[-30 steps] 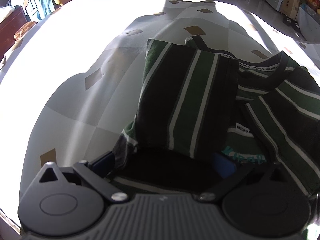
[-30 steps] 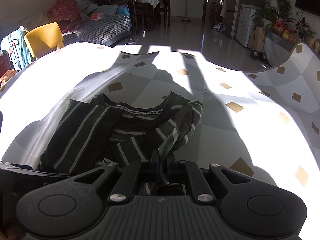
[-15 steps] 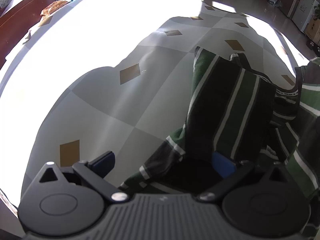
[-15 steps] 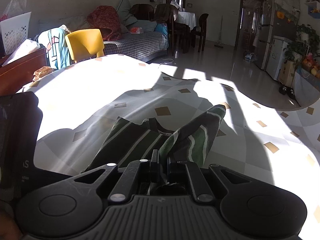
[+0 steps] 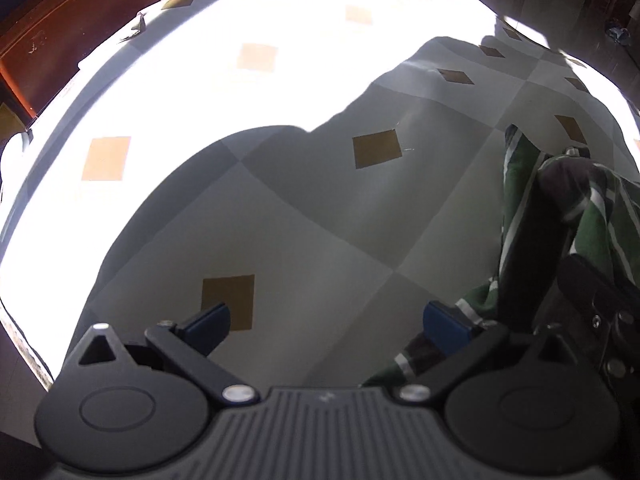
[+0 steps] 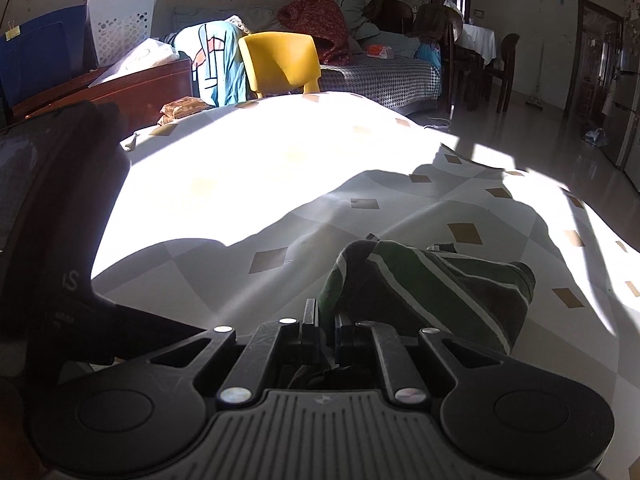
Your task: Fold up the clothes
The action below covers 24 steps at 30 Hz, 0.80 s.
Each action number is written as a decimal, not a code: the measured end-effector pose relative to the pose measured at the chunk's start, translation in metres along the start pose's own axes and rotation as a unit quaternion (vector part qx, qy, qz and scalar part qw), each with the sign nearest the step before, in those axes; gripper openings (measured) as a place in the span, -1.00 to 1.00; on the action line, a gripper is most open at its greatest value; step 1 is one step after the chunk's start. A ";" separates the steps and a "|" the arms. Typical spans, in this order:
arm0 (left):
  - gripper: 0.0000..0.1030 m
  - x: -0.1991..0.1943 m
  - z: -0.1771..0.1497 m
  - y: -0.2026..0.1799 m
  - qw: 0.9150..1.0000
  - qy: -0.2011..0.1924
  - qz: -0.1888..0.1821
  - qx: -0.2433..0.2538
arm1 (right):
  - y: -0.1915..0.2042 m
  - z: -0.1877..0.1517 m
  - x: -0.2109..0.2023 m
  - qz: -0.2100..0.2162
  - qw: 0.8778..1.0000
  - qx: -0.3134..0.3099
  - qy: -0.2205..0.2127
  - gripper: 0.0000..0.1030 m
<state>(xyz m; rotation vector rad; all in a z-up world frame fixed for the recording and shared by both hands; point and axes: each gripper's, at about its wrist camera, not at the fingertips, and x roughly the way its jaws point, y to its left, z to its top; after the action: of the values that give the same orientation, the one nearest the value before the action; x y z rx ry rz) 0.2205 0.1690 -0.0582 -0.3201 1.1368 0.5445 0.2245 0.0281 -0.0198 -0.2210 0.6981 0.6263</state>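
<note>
A dark green shirt with white stripes (image 6: 420,280) lies bunched on the checked tablecloth (image 6: 280,184). My right gripper (image 6: 327,328) has a fold of it between its pads; the jaws are just opening, and the cloth still sits pinched in the narrow gap. In the left wrist view the shirt (image 5: 520,208) hangs at the far right, by the dark body of the right gripper. My left gripper (image 5: 326,322) is open above the bare tablecloth (image 5: 320,220). Nothing is between its blue pads (image 5: 208,320), and the right-hand pad sits against the shirt's hem.
Beyond the table's far edge stand a yellow chair (image 6: 280,60), a dark wooden cabinet (image 6: 140,84) with a white basket (image 6: 120,28), and a sofa (image 6: 380,68) piled with clothes. Strong sunlight washes out the far half of the tablecloth.
Both grippers have moved left across the table. The right one dragged the shirt fold along. The left one has come off the shirt and now has bare tablecloth under it.
</note>
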 end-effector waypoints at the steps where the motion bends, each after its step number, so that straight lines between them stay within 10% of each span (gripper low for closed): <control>1: 0.99 0.001 0.000 0.003 1.000 0.004 -0.002 -0.007 | -0.002 0.001 0.002 0.013 1.000 0.005 0.015 -0.77; 6: 0.99 -0.001 0.001 0.009 1.000 0.002 -0.008 -0.026 | -0.015 0.004 -0.003 0.055 0.997 0.021 0.048 -0.53; 24: 0.99 -0.033 0.009 0.008 0.997 -0.044 -0.042 -0.046 | -0.040 0.007 -0.036 0.012 0.999 0.040 0.031 -0.43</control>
<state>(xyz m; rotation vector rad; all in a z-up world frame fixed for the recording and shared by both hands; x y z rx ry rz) 0.2126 0.1715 -0.0243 -0.4180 1.0103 0.5325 0.2307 -0.0179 0.0089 -0.1580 0.7857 0.6148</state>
